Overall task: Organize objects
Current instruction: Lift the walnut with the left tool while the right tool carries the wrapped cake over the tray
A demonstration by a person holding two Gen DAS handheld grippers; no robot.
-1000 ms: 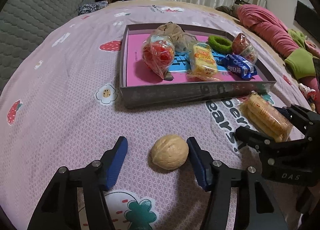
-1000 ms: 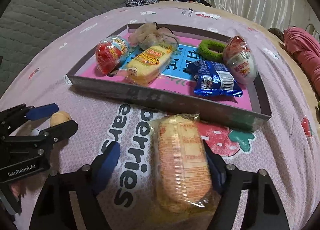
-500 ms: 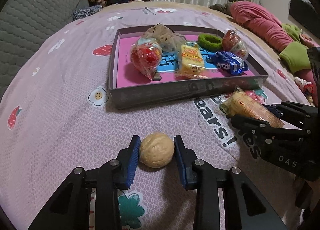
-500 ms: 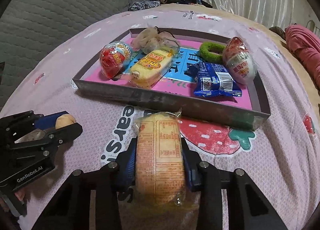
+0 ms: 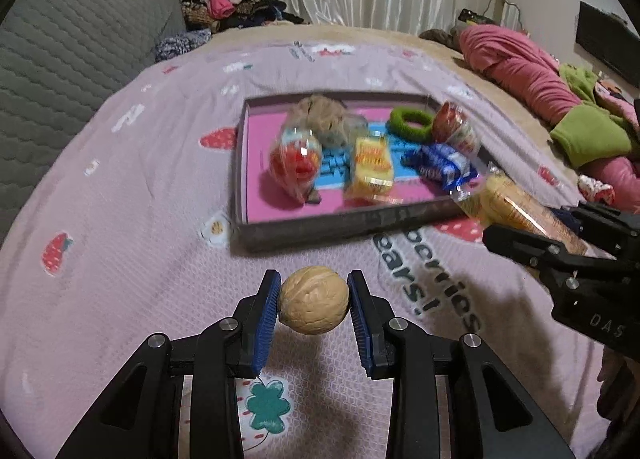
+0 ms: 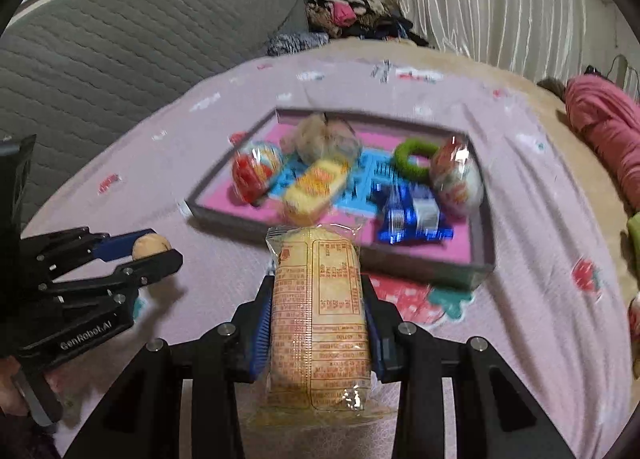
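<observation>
My left gripper (image 5: 314, 299) is shut on a tan walnut (image 5: 313, 300) and holds it above the pink bedspread, short of the grey tray (image 5: 340, 225). It also shows in the right wrist view (image 6: 150, 249), with the walnut (image 6: 149, 246) between its fingers. My right gripper (image 6: 318, 315) is shut on a clear-wrapped biscuit pack (image 6: 318, 319), lifted in front of the tray (image 6: 420, 265). The pack also shows in the left wrist view (image 5: 516, 207), held by the right gripper (image 5: 560, 235).
The tray holds two wrapped toy eggs (image 5: 296, 163) (image 6: 456, 175), a yellow snack pack (image 5: 370, 169), a blue wrapper (image 6: 408, 215), a green ring (image 5: 412, 121) and a beige scrunchie (image 5: 320, 117). A grey quilted headboard (image 5: 72, 59) stands left; pink clothes (image 5: 520, 67) lie right.
Both grippers closed: the left on the walnut, the right on the biscuit pack. Both then lifted their objects off the bedspread and the view tilted up.
</observation>
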